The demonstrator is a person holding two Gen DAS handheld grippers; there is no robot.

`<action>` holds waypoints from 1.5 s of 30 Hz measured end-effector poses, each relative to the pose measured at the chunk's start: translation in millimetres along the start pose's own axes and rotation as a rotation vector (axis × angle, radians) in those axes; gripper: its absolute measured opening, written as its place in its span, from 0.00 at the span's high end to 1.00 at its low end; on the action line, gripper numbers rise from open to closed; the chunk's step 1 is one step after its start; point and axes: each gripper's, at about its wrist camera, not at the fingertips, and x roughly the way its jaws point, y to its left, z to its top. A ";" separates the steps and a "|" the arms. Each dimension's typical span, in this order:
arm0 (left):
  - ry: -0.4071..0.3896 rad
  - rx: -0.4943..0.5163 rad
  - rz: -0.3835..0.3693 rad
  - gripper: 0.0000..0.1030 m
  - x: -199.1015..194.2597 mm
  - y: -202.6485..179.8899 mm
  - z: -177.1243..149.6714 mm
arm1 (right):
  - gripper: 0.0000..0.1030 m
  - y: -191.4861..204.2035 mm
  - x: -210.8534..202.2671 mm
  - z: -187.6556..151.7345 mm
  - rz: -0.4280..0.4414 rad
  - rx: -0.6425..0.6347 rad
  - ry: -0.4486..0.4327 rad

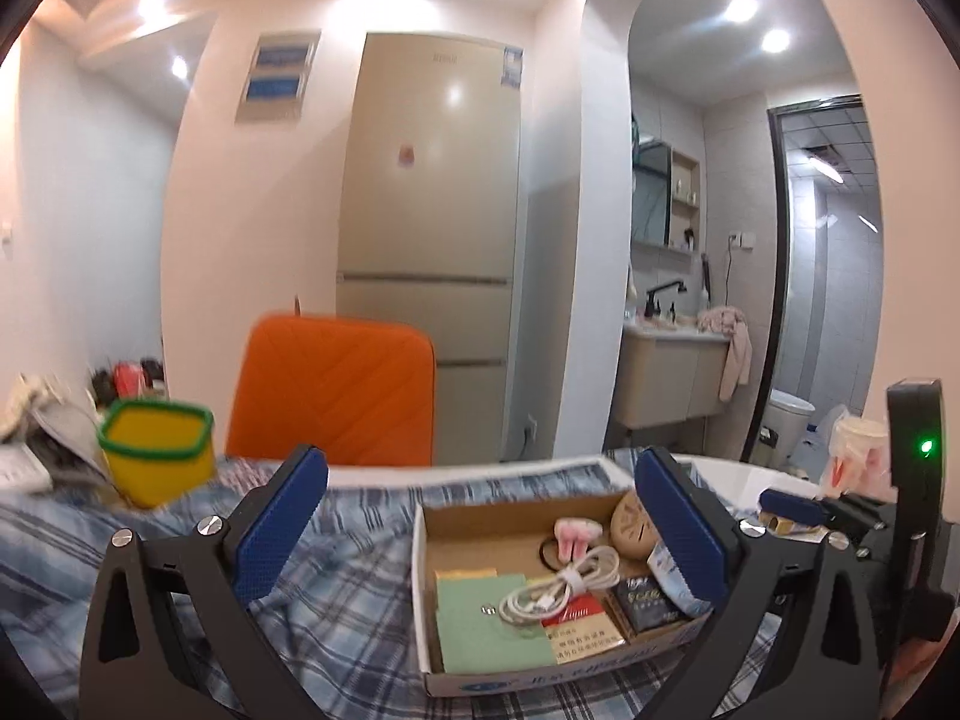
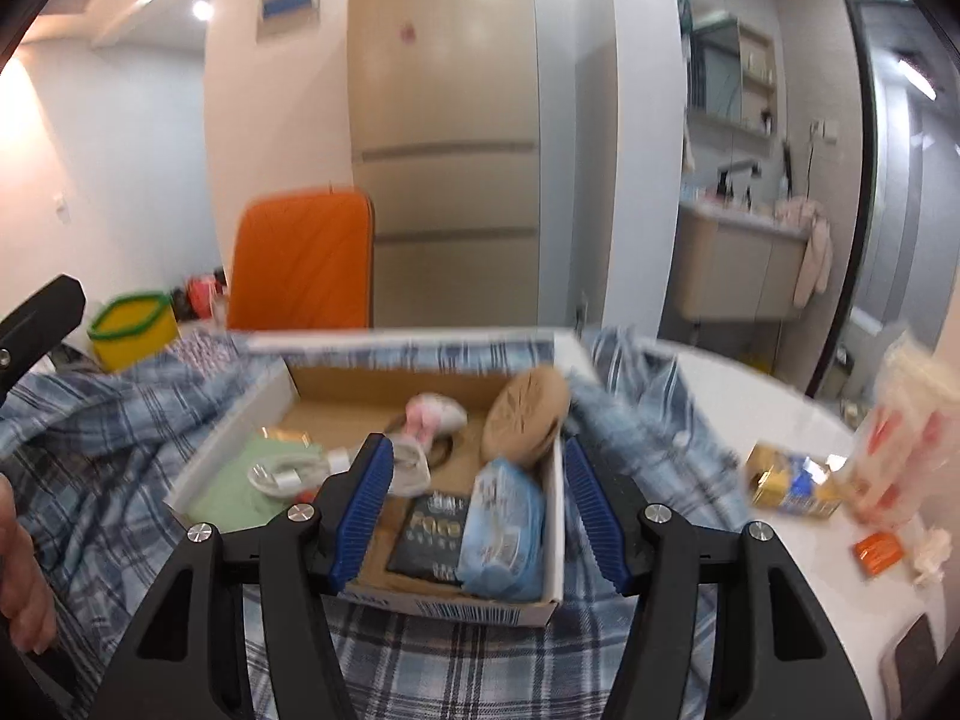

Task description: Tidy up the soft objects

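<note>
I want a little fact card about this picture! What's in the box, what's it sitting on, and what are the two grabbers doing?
box: open cardboard box
sits on: blue plaid cloth
inside: white cable, blue tissue pack, pink bunny hair tie, round tan pad, red pack, dark pack, green sheet
left gripper: jaws wide open, holding nothing
right gripper: jaws open, over the box, holding nothing
nearby: yellow tub, orange chair
</note>
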 end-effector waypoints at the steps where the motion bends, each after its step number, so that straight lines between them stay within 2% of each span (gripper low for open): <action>1: -0.015 0.012 0.010 0.01 -6.2 -1.5 4.0 | 0.37 0.0 -11.2 5.3 0.003 0.002 -0.034; 6: -0.087 0.011 0.030 0.01 -38.8 -2.0 22.0 | 0.25 -0.7 -54.5 22.0 0.030 0.005 -0.148; 9: -0.129 -0.009 0.033 0.01 -58.0 -0.7 30.8 | 0.16 -2.3 -81.8 24.1 0.014 0.012 -0.236; 10: -0.139 -0.007 0.033 0.01 -62.5 0.4 32.8 | 0.16 -3.7 -91.0 23.9 0.013 0.017 -0.265; 16: -0.168 0.017 0.036 0.01 -87.3 -2.6 40.5 | 0.14 -2.0 -121.0 25.0 0.004 -0.007 -0.315; 20: -0.193 0.022 0.044 0.01 -99.6 -6.2 33.7 | 0.00 -2.8 -137.9 25.1 0.026 0.005 -0.355; 23: -0.178 0.033 0.040 0.01 -99.8 -11.7 29.3 | 0.00 -0.9 -150.0 22.1 0.011 -0.013 -0.410; 30: -0.178 0.040 0.052 0.01 -101.9 -13.2 10.9 | 0.00 5.7 -158.0 9.2 -0.006 -0.039 -0.451; 36: -0.180 0.100 0.069 0.01 -97.8 -23.6 -8.6 | 0.00 7.1 -141.3 -3.4 -0.030 -0.066 -0.382; 45: -0.119 0.105 0.097 0.01 -82.4 -27.6 -44.6 | 0.00 2.1 -129.1 -39.1 -0.039 -0.054 -0.412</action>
